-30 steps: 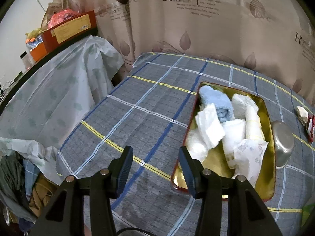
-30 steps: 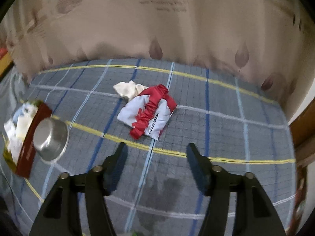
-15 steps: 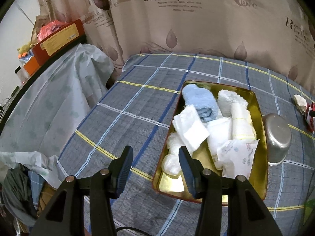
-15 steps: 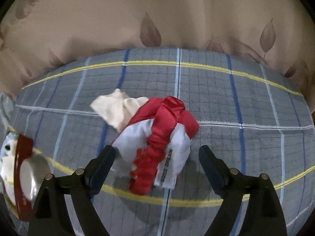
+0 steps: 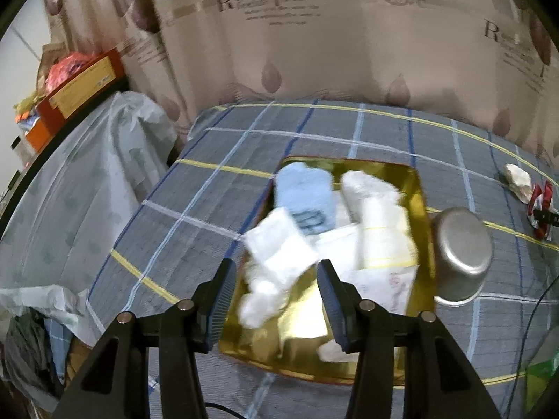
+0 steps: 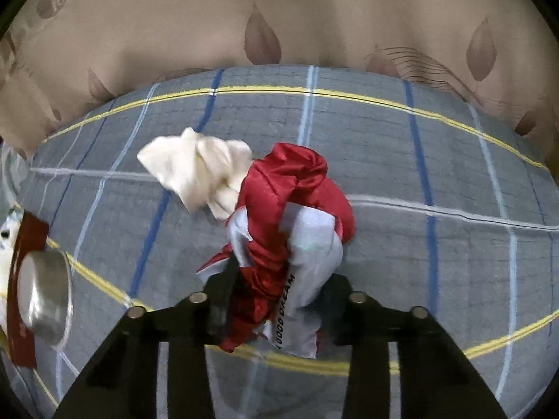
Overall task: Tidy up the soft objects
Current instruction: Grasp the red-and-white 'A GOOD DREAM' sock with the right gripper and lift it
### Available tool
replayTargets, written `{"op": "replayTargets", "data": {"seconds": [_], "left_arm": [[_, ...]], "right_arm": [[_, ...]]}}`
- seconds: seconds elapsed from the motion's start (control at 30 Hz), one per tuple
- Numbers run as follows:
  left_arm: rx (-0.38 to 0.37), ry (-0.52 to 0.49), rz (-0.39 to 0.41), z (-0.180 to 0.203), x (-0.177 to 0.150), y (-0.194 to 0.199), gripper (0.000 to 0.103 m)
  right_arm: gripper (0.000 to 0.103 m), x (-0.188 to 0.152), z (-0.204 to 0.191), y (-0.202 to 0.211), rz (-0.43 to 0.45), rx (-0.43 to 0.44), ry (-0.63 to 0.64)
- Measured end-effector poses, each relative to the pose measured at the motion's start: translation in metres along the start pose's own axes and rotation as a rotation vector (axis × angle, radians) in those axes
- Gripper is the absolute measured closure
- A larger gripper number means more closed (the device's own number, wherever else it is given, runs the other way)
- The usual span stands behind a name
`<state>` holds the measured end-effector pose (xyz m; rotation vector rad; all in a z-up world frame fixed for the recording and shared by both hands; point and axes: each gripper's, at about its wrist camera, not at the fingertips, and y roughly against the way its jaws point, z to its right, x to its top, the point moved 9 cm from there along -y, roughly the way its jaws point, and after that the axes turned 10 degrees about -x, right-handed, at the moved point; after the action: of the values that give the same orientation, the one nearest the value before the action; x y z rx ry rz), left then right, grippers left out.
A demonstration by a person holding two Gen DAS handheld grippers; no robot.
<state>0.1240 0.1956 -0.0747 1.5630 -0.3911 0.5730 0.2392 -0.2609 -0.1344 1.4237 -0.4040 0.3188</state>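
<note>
R gripper [image 6: 276,289]: jaws closing, red-and-white satin pouch [image 6: 290,244] bunched btwn them, pads pressed on it from both sides; black print seen on the white part
Pouch loc: on plaid cloth [image 6: 436,160], right of tray, partly lifted or not – can't tell
Cream cloth [image 6: 199,171]: crumpled, touching pouch's upper-left edge, lies on plaid cloth
L gripper [image 5: 274,298]: jaws spread apart, nothing pinched; held above near end of gold tray [image 5: 417,188]
Tray contents: light-blue towel [image 5: 302,188] at far-left; white folded cloth [image 5: 279,244] tilted over it; white roll [image 5: 380,223] on right side; printed wrapper [image 5: 384,289] near right; small white wads near left corner, blurred
Steel bowl [image 5: 461,251]: upside down, touching tray's right rim, on plaid cloth
Backdrop: beige leaf-print curtain [image 5: 314,52] behind the surface
Left side: plastic-covered furniture [image 5: 87,181], red box [image 5: 84,83] on top at back
Img quality: L view motion-blurred, fine detail in tray not readable
</note>
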Motion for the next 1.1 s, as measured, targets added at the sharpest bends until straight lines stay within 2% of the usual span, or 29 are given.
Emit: {"op": "replayTargets", "data": {"seconds": [0.23,0.5,0.73,0.9,1.1], "left_arm": [[-0.076,-0.069,0.004,0.057,0.013,0.000,0.054],[-0.230,-0.131,-0.023,0.144,0.030,-0.010,0.054],[-0.371,-0.169,-0.065,0.235,0.047,-0.034,0.054],[-0.498,-0.180,-0.116,0.302,0.061,-0.061,0.054],[-0.614,-0.172,-0.170,0.372,0.079,-0.091,0.054]], "right_arm": [[0.075,-0.032,0.053,0.017,0.029,-0.047,-0.039],[0.075,-0.072,0.111,0.038,0.101,-0.132,-0.093],[0.075,-0.077,0.112,0.037,0.155,-0.127,-0.120],[0.075,-0.076,0.112,0.037,0.159,-0.107,-0.138],[0.073,-0.078,0.114,0.036,0.158,-0.077,-0.153]]}}
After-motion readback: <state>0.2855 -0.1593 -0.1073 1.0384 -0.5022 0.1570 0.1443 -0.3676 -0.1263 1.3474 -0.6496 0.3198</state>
